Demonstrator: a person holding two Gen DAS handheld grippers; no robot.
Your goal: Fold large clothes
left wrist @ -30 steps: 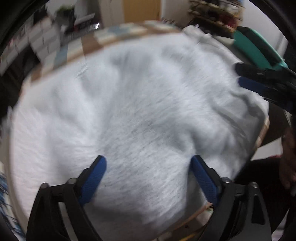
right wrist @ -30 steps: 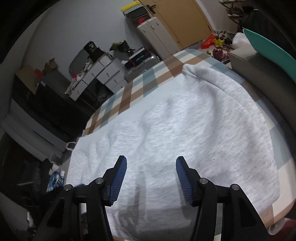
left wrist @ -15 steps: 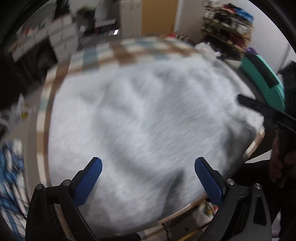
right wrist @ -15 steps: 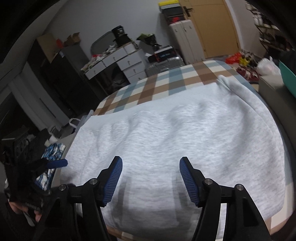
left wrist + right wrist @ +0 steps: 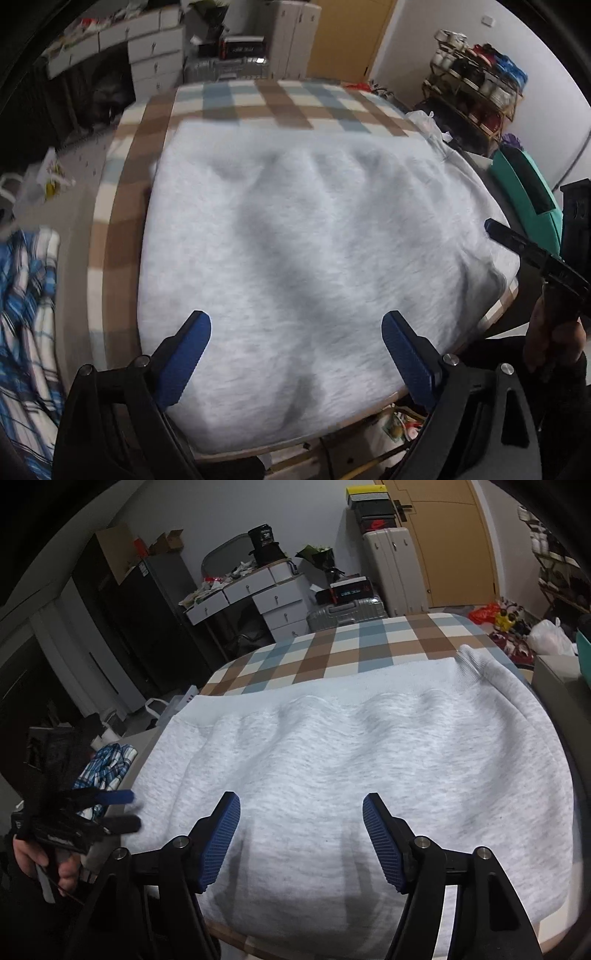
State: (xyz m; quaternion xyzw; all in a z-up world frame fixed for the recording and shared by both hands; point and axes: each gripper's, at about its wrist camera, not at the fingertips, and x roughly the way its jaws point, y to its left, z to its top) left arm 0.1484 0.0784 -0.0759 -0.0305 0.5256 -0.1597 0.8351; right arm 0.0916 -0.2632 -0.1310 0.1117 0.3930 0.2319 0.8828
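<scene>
A light grey sweatshirt (image 5: pixel 314 240) (image 5: pixel 369 757) lies spread flat over a table with a brown, blue and white checked cloth (image 5: pixel 258 99) (image 5: pixel 369 642). Its ribbed hem runs along the far side. My left gripper (image 5: pixel 295 317) hovers above the sweatshirt's near left part; its jaws are wide and closing, with nothing between them. In the right wrist view the left gripper (image 5: pixel 125 808) shows at the left edge, held by a hand. My right gripper (image 5: pixel 301 797) hangs over the near edge of the sweatshirt, jaws opening and empty. One of its fingers (image 5: pixel 517 243) shows at the sweatshirt's right edge.
A blue plaid garment (image 5: pixel 26 314) (image 5: pixel 107 764) lies left of the table. White drawers (image 5: pixel 273 598) and suitcases (image 5: pixel 347 609) stand beyond the far edge. A teal object (image 5: pixel 524 195) and a shelf rack (image 5: pixel 476 92) stand to the right.
The left gripper pulled back and left, so more of the table shows. The right gripper rose and rolled, its jaws widened, and the left gripper came into its view.
</scene>
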